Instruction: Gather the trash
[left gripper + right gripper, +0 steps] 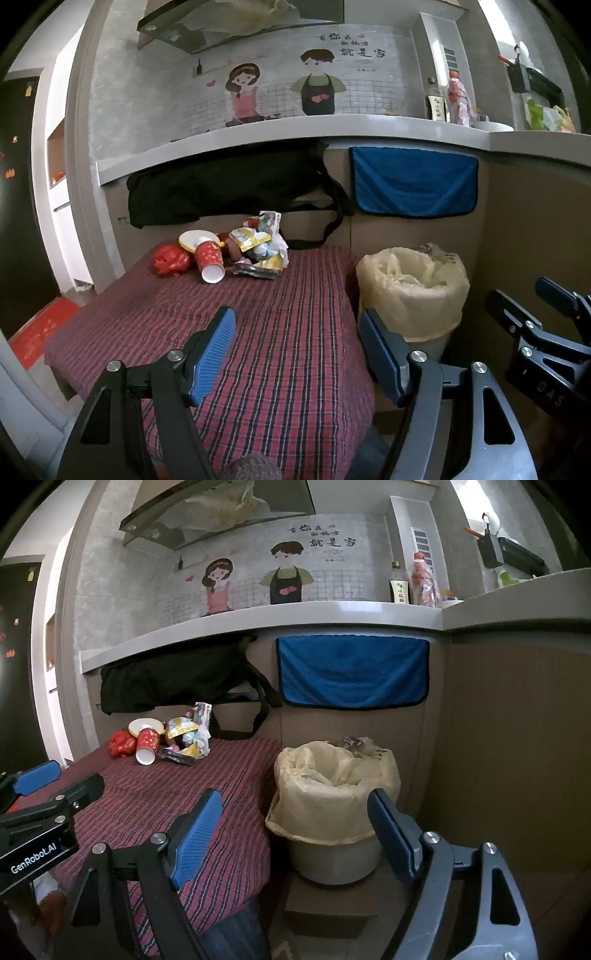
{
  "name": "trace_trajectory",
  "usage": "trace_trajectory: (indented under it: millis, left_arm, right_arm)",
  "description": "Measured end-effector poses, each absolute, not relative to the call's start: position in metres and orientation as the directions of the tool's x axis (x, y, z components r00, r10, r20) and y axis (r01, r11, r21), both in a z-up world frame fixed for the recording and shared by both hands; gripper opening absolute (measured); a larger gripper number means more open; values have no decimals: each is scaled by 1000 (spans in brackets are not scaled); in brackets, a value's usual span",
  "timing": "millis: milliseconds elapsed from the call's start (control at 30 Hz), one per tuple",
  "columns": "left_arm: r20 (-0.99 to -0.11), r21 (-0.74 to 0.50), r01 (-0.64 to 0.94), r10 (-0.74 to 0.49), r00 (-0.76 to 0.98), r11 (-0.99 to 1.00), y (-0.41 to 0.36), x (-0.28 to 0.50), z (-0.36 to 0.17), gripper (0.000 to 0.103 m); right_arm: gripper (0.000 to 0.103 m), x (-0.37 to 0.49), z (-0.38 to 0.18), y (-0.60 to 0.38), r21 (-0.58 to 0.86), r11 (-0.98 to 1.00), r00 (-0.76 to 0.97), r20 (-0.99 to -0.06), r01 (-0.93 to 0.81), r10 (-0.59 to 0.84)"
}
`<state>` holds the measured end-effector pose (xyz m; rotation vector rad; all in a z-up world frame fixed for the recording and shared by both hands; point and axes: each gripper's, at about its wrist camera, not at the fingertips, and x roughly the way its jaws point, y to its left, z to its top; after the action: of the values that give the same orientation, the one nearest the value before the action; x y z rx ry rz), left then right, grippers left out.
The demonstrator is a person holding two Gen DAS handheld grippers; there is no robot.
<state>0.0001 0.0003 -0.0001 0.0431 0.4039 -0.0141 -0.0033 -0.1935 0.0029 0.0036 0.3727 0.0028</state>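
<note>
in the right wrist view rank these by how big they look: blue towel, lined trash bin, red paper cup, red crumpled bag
1. blue towel
2. lined trash bin, close to the towel in apparent size, and it sits nearer the camera
3. red paper cup and red crumpled bag, which look about alike, so they are unranked

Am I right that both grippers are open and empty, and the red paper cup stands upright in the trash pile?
Not quite: the red paper cup lies tipped on its side, white mouth toward the camera, as the left wrist view shows. The left gripper and right gripper are indeed open and empty.
</note>
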Motion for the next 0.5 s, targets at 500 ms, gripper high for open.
trace_trajectory:
  millis: [500]
  left_arm:
    - [-382, 51, 22, -1, 924, 998, 0, -1, 0, 70]
  right_arm:
    - [79, -3, 2, -193, -8, 1000, 935, -354, -5, 2]
